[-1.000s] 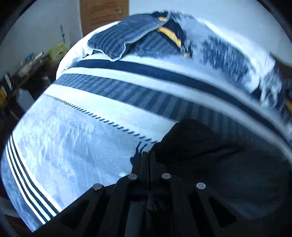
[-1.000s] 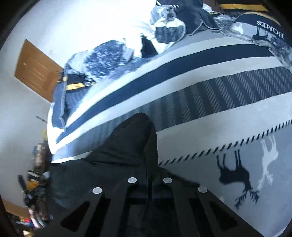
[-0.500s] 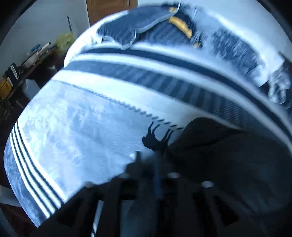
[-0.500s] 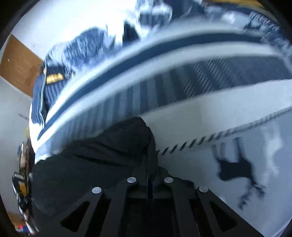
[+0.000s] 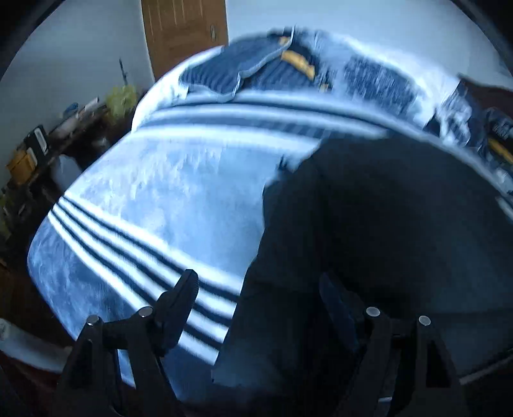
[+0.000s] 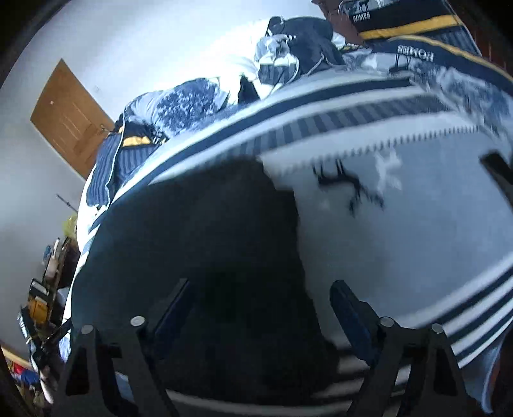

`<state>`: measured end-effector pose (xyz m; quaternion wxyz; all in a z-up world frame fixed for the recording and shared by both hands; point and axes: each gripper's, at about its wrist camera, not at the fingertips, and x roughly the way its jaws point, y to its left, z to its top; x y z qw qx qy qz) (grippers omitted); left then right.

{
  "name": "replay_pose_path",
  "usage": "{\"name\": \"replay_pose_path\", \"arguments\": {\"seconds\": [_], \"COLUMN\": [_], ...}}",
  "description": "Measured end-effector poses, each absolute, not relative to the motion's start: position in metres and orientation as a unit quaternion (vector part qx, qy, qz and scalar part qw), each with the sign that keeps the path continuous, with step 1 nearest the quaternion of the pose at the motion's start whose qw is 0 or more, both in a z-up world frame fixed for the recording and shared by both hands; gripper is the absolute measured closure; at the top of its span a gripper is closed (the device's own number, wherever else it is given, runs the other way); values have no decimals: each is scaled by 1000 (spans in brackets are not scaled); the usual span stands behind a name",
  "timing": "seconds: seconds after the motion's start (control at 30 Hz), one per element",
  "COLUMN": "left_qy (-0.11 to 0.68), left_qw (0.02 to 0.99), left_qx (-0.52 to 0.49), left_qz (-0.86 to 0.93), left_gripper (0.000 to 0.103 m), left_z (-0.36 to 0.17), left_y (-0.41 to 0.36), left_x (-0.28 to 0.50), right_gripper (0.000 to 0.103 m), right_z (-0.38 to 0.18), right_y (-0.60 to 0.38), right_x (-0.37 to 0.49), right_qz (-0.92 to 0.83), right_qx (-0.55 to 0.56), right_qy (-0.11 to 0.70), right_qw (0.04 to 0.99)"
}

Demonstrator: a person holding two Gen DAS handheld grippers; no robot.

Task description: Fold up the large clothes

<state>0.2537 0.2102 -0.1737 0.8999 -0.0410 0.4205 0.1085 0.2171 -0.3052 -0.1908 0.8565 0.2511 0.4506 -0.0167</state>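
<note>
Now both claws, the left gripper (image 5: 259, 288) and right gripper (image 6: 259, 298), had just opened wide, letting go of the dark garment (image 5: 384, 224) on the bed (image 5: 160, 199); more folds looked left.

A bedroom in a home: a bed (image 5: 166, 192) under a blue-and-white striped blanket fills the frame, pillows (image 6: 416, 54) sit at upper right, a wooden door (image 5: 186, 29) stands at top, and a cluttered desk (image 5: 38, 150) lines the left edge.
</note>
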Motion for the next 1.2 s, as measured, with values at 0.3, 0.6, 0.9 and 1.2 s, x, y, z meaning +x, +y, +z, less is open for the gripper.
{"name": "replay_pose_path", "arguments": {"seconds": [0.3, 0.6, 0.9, 1.2], "left_qy": [456, 463, 434, 362], "left_qw": [882, 876, 888, 924], "left_qx": [-62, -56, -88, -34], "left_qz": [96, 123, 125, 121], "left_gripper": [66, 100, 51, 34], "left_z": [-190, -194, -182, -145], "left_y": [208, 213, 223, 179], "left_x": [261, 259, 240, 208], "right_gripper": [59, 96, 96, 33], "right_z": [-203, -202, -194, -157], "right_y": [-309, -311, -312, -289], "right_x": [224, 216, 204, 189], "right_qz": [-4, -54, -52, -66], "right_qx": [273, 243, 256, 206], "right_qy": [460, 465, 441, 388], "right_qw": [845, 850, 859, 896]}}
